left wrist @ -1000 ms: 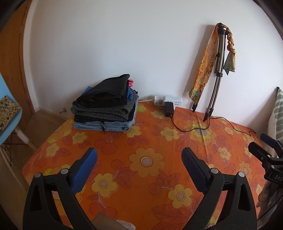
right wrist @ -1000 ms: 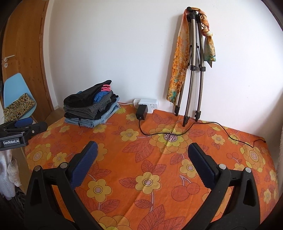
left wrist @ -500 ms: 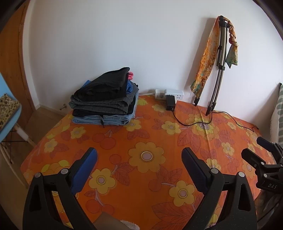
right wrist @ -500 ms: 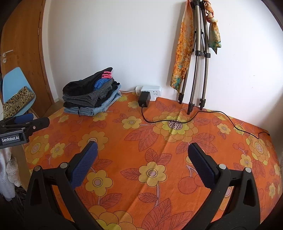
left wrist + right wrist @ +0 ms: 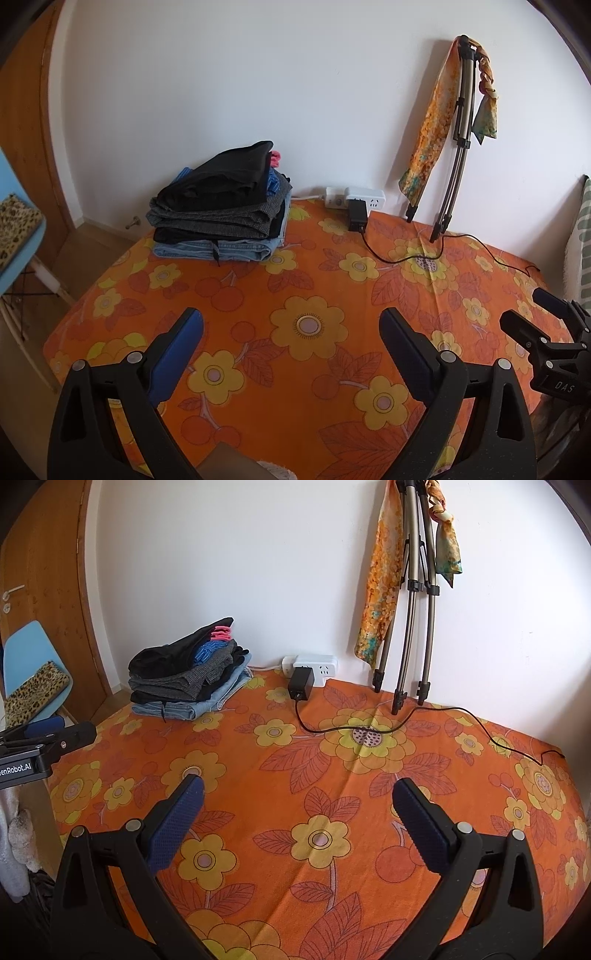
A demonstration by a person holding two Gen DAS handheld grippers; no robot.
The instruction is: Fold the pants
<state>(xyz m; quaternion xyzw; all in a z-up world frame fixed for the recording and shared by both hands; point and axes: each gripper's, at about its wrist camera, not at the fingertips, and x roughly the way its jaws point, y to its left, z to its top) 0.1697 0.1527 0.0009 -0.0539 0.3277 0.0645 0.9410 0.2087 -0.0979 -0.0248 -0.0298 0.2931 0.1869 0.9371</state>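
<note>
A stack of folded clothes sits on the table at its far left; the power strip lies right of it, apparently against the wall, then the tripod.

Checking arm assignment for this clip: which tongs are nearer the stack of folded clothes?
Left. The left tongs hang over the near left part of the cloth, on the side of the stack of folded clothes. The right tongs hang further right, apart from it.

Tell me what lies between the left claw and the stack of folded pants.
Only bare flowered cloth lies between the open left claw and the stack of folded pants, as the left wrist view shows.
</note>
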